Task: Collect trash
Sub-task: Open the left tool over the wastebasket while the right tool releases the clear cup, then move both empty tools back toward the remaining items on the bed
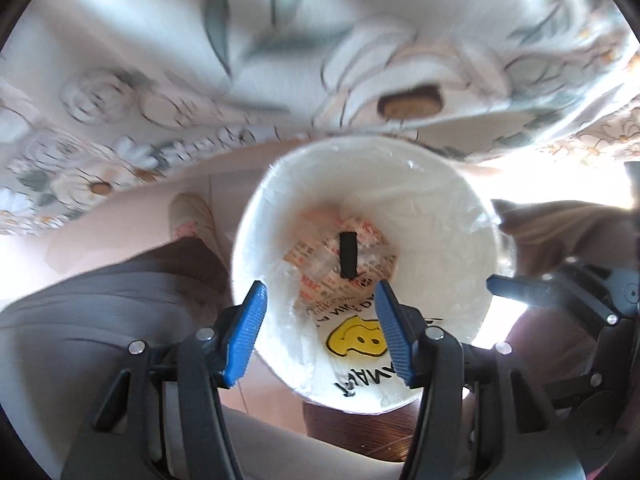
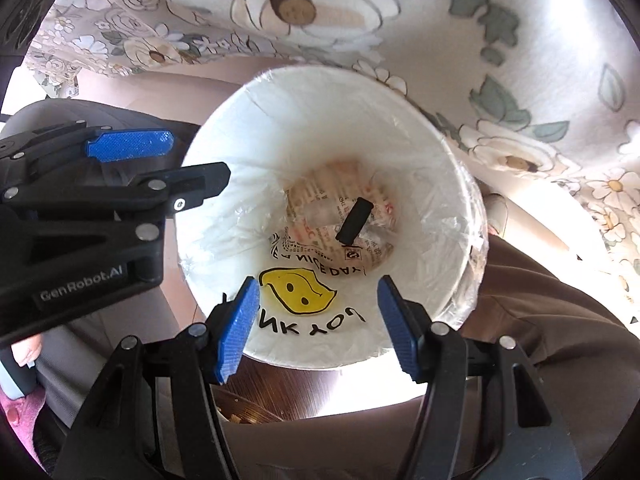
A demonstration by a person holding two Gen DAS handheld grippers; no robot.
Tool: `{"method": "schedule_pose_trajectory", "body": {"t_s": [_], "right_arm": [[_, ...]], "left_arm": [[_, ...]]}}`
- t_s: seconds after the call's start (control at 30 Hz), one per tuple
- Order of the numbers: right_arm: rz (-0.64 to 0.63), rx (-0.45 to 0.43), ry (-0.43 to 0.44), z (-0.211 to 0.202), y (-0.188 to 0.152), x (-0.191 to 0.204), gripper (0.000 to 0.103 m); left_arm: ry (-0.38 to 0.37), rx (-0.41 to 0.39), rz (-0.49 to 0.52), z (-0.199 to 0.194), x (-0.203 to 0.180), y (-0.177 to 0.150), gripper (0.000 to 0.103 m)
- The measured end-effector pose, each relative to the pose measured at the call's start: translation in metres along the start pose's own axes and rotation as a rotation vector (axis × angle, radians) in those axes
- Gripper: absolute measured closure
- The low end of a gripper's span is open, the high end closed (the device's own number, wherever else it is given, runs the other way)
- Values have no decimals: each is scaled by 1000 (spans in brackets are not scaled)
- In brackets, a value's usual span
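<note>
Looking straight down from both wrists, you see the white bin [image 1: 362,272] lined with a clear plastic bag [image 2: 468,248]. The bag carries a yellow smiley print [image 2: 298,290] with black lettering on its near inner wall. At the bottom lies the trash: a crumpled printed wrapper [image 2: 320,196] with red and black text, and on top of it a small black rectangular piece [image 2: 354,220], tilted.

Your left gripper [image 1: 320,330] hangs over the near rim with its blue pads apart at a middling width; nothing sits between them and neither pad touches the bin. Your right gripper [image 2: 316,328] hangs likewise over its near rim, its pads spread to a similar middling gap and empty. In the right wrist view your left gripper shows at the left edge, level with the bin's rim, beside it.

Behind the bin runs a floral cloth [image 2: 460,20] with large pale flowers and grey-green leaves. A slippered foot [image 1: 192,216] rests on the pale floor left of the bin in the left view, with a grey trouser leg [image 1: 100,312] nearer you.
</note>
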State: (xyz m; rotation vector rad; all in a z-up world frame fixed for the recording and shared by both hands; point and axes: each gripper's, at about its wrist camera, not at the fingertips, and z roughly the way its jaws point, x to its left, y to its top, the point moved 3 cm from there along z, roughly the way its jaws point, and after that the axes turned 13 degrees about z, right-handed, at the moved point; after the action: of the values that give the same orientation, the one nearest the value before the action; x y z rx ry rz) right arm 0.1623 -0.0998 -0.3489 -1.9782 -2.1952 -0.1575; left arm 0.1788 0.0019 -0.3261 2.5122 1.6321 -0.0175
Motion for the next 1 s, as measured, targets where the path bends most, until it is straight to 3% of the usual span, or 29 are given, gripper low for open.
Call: {"method": "schedule_pose_trajectory", "body": {"t_s": [0.4, 0.73, 1.0], "right_arm": [[-83, -326, -36, -139, -4, 17, 41], [-101, -496, -7, -233, 0, 21, 41], [-63, -653, 0, -310, 19, -3, 41]], "left_arm": [[129, -258, 45, -120, -15, 13, 38], [180, -425, 16, -206, -10, 38, 34], [203, -535, -4, -261, -6, 68, 26]]}}
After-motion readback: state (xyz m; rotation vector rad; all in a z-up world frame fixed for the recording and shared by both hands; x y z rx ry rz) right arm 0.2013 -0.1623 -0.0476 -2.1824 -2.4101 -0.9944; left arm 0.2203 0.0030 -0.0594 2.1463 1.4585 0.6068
